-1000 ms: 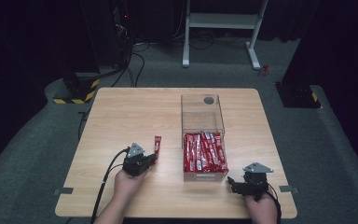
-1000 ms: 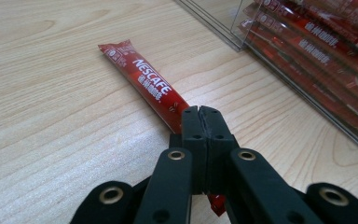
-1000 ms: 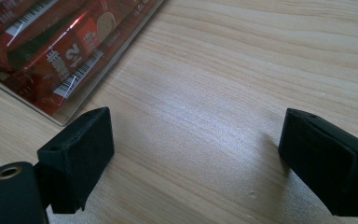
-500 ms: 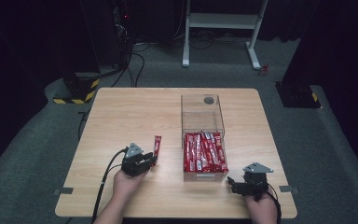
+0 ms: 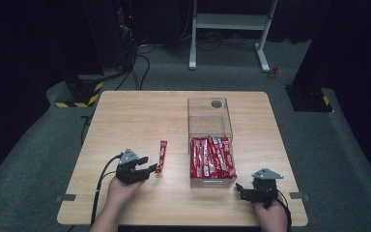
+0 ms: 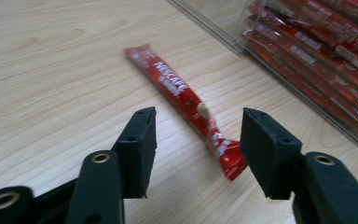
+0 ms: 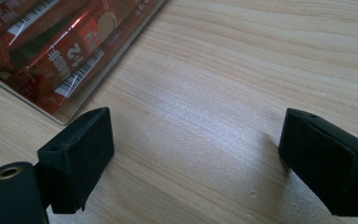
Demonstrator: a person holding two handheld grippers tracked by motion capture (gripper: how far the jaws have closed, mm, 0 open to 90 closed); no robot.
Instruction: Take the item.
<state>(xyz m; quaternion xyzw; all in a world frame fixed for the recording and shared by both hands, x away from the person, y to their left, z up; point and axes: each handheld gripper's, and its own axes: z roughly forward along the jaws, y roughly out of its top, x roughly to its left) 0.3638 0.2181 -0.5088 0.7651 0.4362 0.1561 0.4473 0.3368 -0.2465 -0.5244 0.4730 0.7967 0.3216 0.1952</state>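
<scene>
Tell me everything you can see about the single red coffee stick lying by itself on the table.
The red coffee stick is a long, narrow, glossy sachet with white Nescafe lettering and crimped ends. It lies flat on the wooden table, outside and left of the clear box of similar sticks. Its near end sits between the open jaws of the left hand-held gripper, which have just been opening; the pads do not press on it. Only the table touches it.

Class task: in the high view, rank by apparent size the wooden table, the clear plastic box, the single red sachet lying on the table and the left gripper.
1. wooden table
2. clear plastic box
3. left gripper, jaws open and just been opening, and single red sachet: they look about equally long, so I rank neither above the other.
</scene>
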